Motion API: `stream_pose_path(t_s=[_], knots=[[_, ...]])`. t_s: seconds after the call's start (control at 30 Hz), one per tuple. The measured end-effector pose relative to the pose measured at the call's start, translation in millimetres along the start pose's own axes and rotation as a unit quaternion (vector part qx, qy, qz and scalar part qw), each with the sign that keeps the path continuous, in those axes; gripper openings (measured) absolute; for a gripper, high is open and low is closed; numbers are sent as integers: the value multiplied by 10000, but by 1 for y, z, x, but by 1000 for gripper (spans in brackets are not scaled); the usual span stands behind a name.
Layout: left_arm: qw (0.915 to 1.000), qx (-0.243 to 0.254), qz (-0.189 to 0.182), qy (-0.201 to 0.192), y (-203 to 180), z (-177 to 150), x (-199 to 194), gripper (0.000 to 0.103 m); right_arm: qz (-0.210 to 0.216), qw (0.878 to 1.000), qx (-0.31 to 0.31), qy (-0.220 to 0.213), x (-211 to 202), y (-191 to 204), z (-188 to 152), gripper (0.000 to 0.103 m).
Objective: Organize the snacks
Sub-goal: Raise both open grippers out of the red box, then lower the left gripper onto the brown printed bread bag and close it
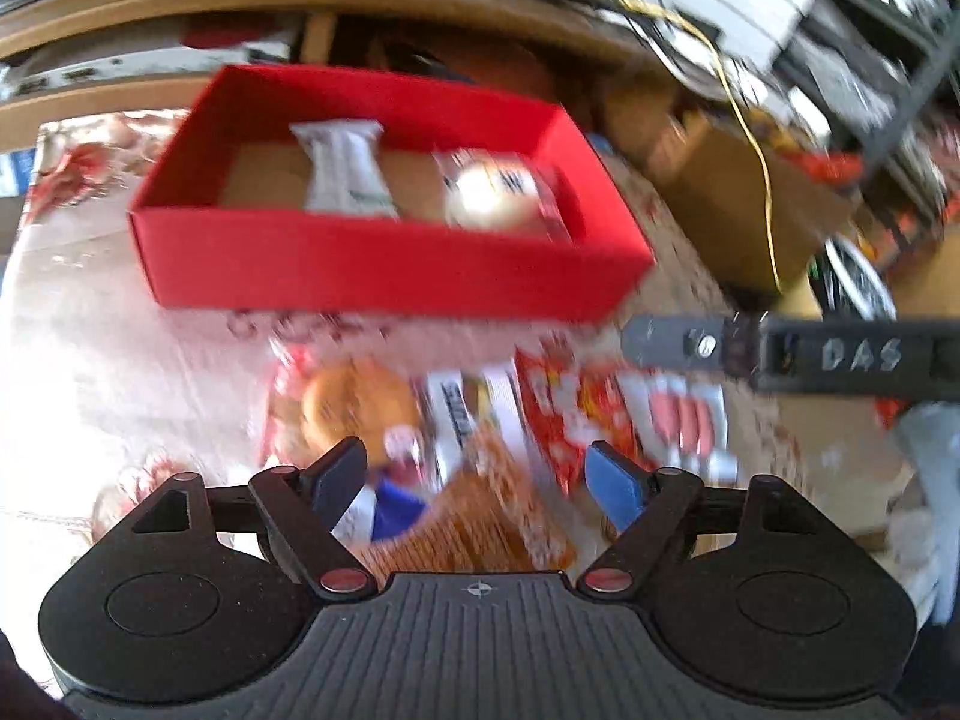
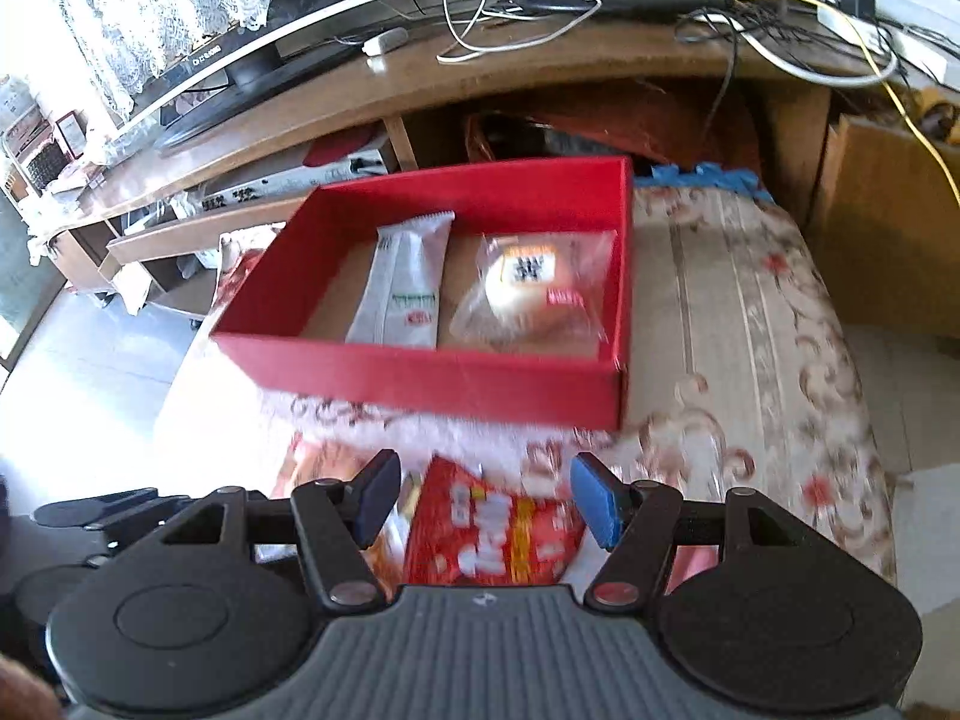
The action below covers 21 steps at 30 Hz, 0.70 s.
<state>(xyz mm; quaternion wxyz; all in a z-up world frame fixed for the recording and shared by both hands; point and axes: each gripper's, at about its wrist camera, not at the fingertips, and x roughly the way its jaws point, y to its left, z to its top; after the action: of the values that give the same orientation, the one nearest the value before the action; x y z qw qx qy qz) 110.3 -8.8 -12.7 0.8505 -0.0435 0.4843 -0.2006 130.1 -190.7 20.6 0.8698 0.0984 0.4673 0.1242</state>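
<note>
Snacks lie loose on the patterned cloth before the red box (image 2: 420, 372), so the right gripper (image 2: 486, 504), jaws spread and empty like the left gripper's (image 1: 480, 480), should straddle the red packet (image 2: 492, 534) squarely before closing

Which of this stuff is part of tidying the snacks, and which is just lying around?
Part of the job:
red box
white bar packet in it
wrapped bun in it
loose snack packets in front of the box
red packet

Just lying around:
cables
TV
cardboard box
</note>
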Motion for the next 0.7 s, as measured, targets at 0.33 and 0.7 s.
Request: stream_pose_path(t_s=[0.33, 0.7], knots=[[9937, 1038, 294, 294, -15, -21, 9, 90, 66, 9995, 156, 273, -6, -19, -31, 63], [9785, 1858, 553, 710, -30, -34, 38, 89, 258, 9990, 44, 373, -4, -20, -33, 63]])
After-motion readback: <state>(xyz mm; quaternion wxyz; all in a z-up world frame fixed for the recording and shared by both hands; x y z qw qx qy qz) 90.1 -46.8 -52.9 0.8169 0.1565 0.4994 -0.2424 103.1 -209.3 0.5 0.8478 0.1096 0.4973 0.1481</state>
